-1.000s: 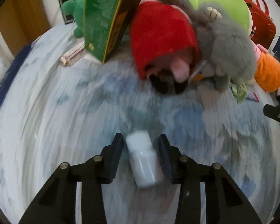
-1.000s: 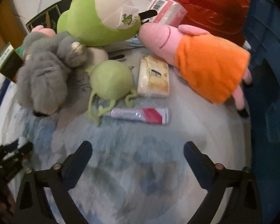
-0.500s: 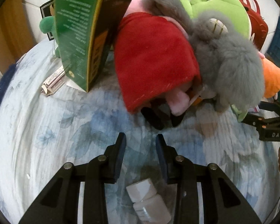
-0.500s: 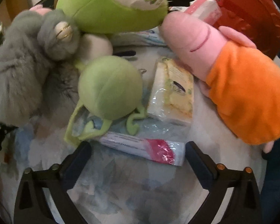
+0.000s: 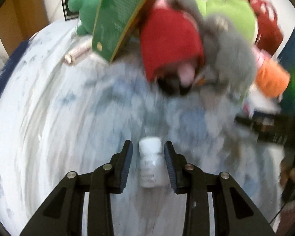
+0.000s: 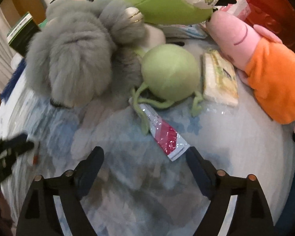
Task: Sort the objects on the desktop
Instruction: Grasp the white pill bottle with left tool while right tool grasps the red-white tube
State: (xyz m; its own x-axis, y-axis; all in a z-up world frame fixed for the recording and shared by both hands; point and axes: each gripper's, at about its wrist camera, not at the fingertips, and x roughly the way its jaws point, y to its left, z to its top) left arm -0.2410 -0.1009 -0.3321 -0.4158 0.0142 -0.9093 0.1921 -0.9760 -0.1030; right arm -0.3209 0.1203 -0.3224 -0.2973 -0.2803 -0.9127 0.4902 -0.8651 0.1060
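A small white bottle [image 5: 150, 165] lies on the blue-flowered cloth [image 5: 49, 118]. My left gripper [image 5: 147, 143] straddles it with narrow jaws; a slit shows between the left pad and the bottle, so it is not squeezed. In the right wrist view, a silver and red tube [image 6: 163, 133] lies slanted under a round green plush [image 6: 170, 74]. My right gripper [image 6: 144, 151] is wide and closing. The tube's lower end lies just inside its right finger [image 6: 192, 157], and no pad presses on it.
Plush toys crowd the far side: a grey one [image 6: 74, 63], a green frog [image 6: 157, 2], a pink and orange one [image 6: 269, 82] and a red one [image 5: 171, 39]. A tissue pack [image 6: 220, 78], a green box [image 5: 118, 19] and a red basket [image 6: 275, 5] are there too.
The left gripper pulled back, so the bottle went from under it to between its fingertips. The right gripper advanced on the tube, rolled a little, and its jaws narrowed.
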